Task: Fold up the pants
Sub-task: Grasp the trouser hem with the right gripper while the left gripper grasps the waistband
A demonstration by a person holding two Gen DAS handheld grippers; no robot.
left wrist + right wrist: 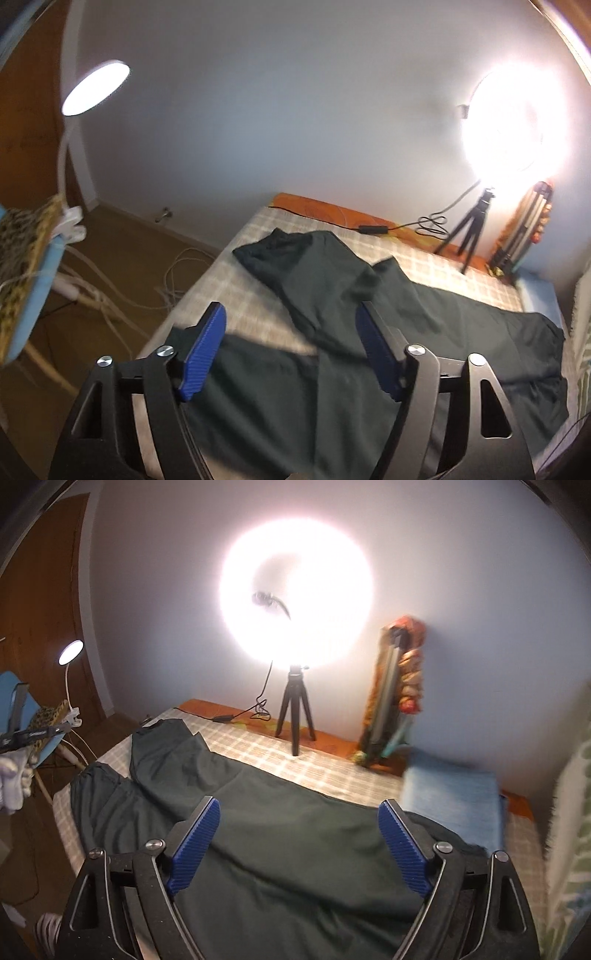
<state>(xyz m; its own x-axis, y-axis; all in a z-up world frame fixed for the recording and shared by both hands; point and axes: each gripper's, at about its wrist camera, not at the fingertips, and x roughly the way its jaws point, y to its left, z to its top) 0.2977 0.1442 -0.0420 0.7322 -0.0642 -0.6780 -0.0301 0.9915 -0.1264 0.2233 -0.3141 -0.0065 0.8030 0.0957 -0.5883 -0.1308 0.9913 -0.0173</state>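
With both our left gripper [291,347] and right gripper [299,838] hovering jaws wide and empty over the pants [258,812] sprawled mid-frame on the bed [314,768], we risk pinching the sheet too.

Glare from the ring light [295,590] hides its own head; the blue cushion [450,797] is blurred.

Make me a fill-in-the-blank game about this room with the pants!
1. The dark pants lie spread on a ____ bedcover.
2. The big round light stands on a small black ____.
3. Both the left tool and the right tool have ____ pads.
4. The jaws of both tools are ____, holding nothing.

Missing words: checked; tripod; blue; open
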